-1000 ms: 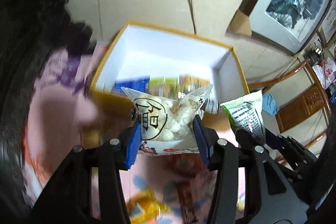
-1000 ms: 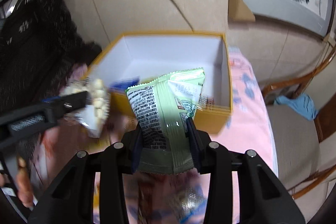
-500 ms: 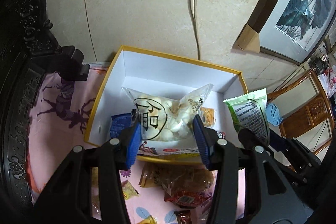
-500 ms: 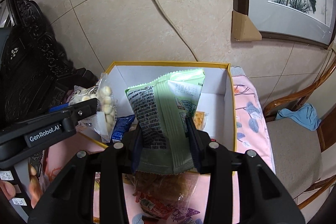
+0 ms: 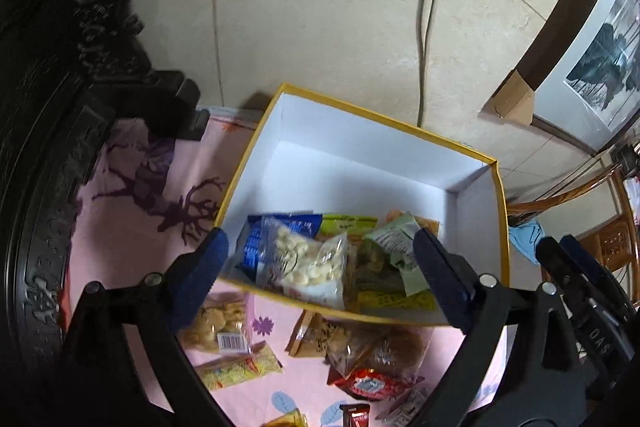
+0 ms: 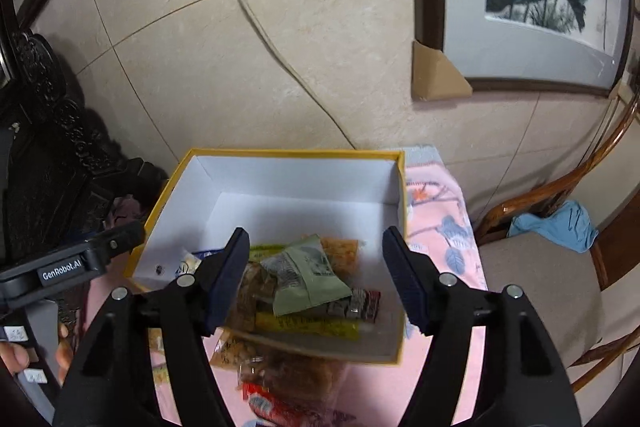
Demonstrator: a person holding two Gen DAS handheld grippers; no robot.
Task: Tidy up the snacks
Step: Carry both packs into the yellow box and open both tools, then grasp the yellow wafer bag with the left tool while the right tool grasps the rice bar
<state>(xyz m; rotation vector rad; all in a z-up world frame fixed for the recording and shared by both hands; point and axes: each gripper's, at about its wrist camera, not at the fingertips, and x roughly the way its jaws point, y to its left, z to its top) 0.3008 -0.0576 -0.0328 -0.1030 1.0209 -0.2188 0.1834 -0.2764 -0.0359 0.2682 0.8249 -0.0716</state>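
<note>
Both tongs, left (image 5: pixel 320 279) and right (image 6: pixel 316 275), gape released over the box (image 5: pixel 362 115); next, fetch packets (image 5: pixel 218 323) below them.

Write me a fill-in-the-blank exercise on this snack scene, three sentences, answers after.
1. Both the left gripper and the right gripper have their jaws ____.
2. The clear bag of white candies lies inside the ____-rimmed box.
3. The green snack packet in the box rests ____ the other packets.

Answers: open; yellow; on top of
</note>
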